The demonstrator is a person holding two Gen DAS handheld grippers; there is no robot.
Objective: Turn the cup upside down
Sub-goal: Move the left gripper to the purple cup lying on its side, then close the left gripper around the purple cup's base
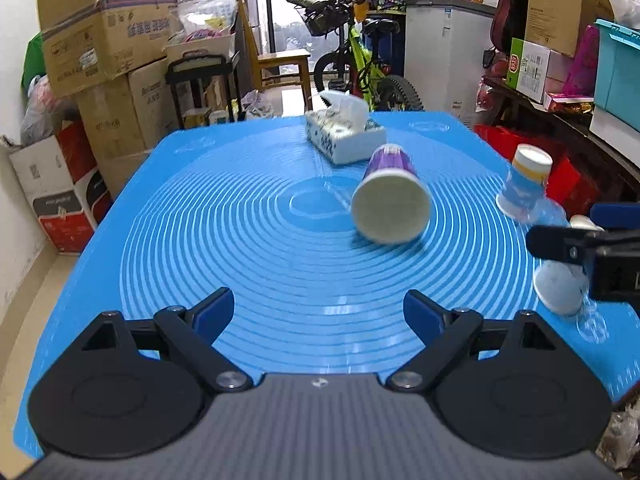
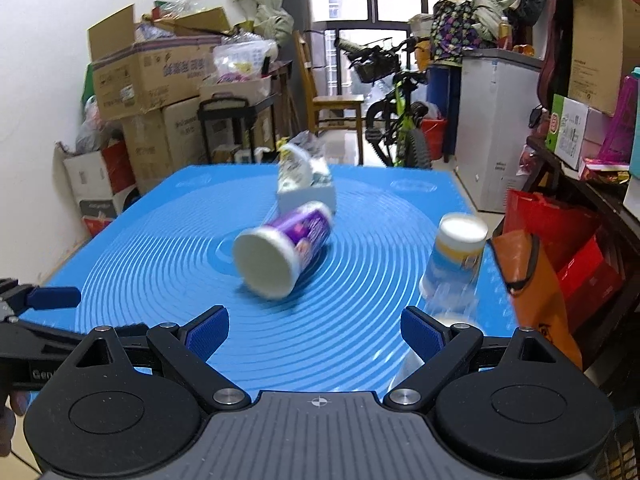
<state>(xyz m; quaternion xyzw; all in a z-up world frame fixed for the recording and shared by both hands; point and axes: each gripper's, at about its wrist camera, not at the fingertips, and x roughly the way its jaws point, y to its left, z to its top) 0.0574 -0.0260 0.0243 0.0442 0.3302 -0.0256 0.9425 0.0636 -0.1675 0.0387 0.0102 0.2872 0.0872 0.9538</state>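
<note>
A purple and white paper cup [image 1: 390, 200] lies on its side near the middle of the blue mat [image 1: 240, 240], its white open mouth turned toward me. It also shows in the right wrist view [image 2: 280, 250], blurred. My left gripper [image 1: 319, 312] is open and empty over the mat's near edge, well short of the cup. My right gripper [image 2: 314, 332] is open and empty, also short of the cup. In the left wrist view the right gripper's fingers [image 1: 560, 244] enter at the right edge.
A second cup [image 2: 454, 256] with a yellow band stands upside down at the mat's right side, on a clear plastic bottle [image 1: 556, 232]. A tissue box [image 1: 346, 136] sits behind the purple cup. Cardboard boxes, a chair, a bicycle and bags surround the table.
</note>
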